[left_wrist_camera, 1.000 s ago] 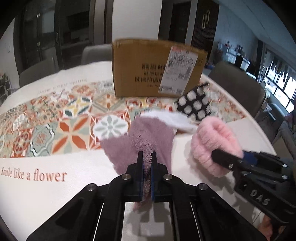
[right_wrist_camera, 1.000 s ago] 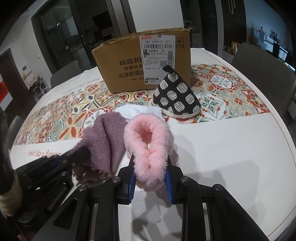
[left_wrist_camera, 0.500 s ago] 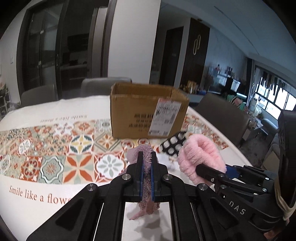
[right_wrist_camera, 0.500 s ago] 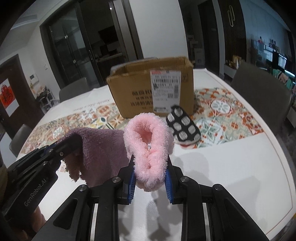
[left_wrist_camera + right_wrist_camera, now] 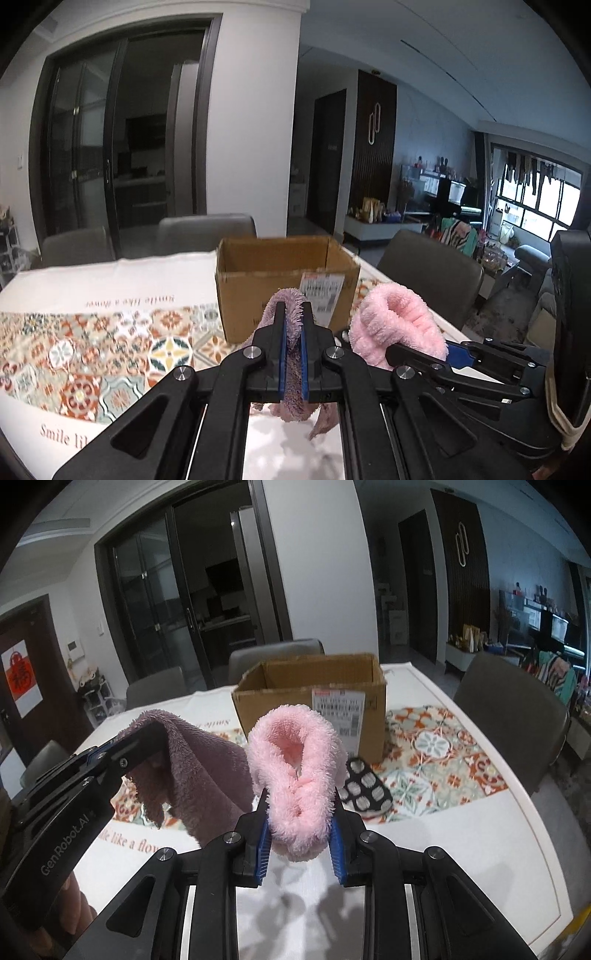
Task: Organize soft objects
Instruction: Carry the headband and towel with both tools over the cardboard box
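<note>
Item 1: mauve terry cloth (image 5: 199,768). Shaggy looped pile, dusty purple, limp. Pinched by one fold between the blue pads of the left gripper (image 5: 293,325), whose jaws stand almost together with only the fabric between them. A tuft rises above the fingertips; the remainder hangs below the tool in draped folds with a ragged lower edge, clear of the table.

Item 2: pink fluffy slipper (image 5: 295,771). Pale pink plush, deep pile, rounded open mouth turned toward the right wrist camera. Clamped at its lower sides by the right gripper (image 5: 298,805), jaws partly closed and pressing the plush in. Held above the table, just beside the cloth, on its right.

Item 3: polka-dot slipper (image 5: 364,788). Black with pale striped dots, light rim. Lies on the tablecloth (image 5: 436,746) beyond the right gripper, between it and the cardboard box (image 5: 314,698).

Item 4: cardboard box. Brown, top open, printed shipping label on the near wall. Stands ahead of both grippers on the patterned strip of the cloth.

Obscured: the pink slipper's sole and heel are behind the pile and the jaws. The polka-dot slipper is partly covered by the pink one. The box interior shows only its upper walls; its floor is out of sight. The label's print is illegible. In the left wrist view the cloth's full extent is masked by the gripper body.
</note>
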`<state>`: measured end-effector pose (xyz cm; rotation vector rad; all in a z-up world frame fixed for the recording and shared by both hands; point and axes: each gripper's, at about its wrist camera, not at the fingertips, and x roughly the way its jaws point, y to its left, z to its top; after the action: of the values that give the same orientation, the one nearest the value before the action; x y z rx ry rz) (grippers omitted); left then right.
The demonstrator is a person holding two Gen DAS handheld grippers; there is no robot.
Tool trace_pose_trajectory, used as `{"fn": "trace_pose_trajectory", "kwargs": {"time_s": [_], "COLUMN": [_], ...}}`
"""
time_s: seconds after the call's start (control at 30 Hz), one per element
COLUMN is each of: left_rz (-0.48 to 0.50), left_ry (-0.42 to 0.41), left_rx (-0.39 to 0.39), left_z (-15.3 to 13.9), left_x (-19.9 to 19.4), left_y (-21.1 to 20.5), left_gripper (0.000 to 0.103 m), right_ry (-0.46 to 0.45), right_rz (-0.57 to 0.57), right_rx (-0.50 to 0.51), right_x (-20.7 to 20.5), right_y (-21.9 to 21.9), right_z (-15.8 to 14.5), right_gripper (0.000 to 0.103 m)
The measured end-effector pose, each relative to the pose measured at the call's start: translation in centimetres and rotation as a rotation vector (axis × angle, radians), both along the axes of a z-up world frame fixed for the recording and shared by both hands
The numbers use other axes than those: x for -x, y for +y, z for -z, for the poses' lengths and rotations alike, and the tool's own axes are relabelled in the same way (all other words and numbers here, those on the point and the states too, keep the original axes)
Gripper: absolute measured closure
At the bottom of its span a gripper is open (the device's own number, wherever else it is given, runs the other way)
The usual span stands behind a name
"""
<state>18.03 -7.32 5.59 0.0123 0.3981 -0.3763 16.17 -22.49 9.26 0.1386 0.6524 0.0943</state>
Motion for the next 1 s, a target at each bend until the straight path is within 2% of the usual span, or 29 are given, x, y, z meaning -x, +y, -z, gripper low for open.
{"fn": "trace_pose_trajectory", "kwargs": {"time_s": [0.53, 1.0], "left_rz": [-0.013, -0.013], "left_ry": [-0.121, -0.135], "left_rx": [0.017, -0.012], "left_z": [-5.3, -6.3], "left_x": [-4.0, -9.5], "left_y": [0.2, -2.2], "left_gripper": [0.096, 0.096], "right_ry": [-0.120, -0.125], "right_rz": [-0.020, -0.011], "right_rx": [0.045, 0.059], "right_x": [-4.3, -9.8], "right_y": [0.3, -0.7], "right_z": [-6.6, -8.3], "right_gripper": [0.075, 0.075]}}
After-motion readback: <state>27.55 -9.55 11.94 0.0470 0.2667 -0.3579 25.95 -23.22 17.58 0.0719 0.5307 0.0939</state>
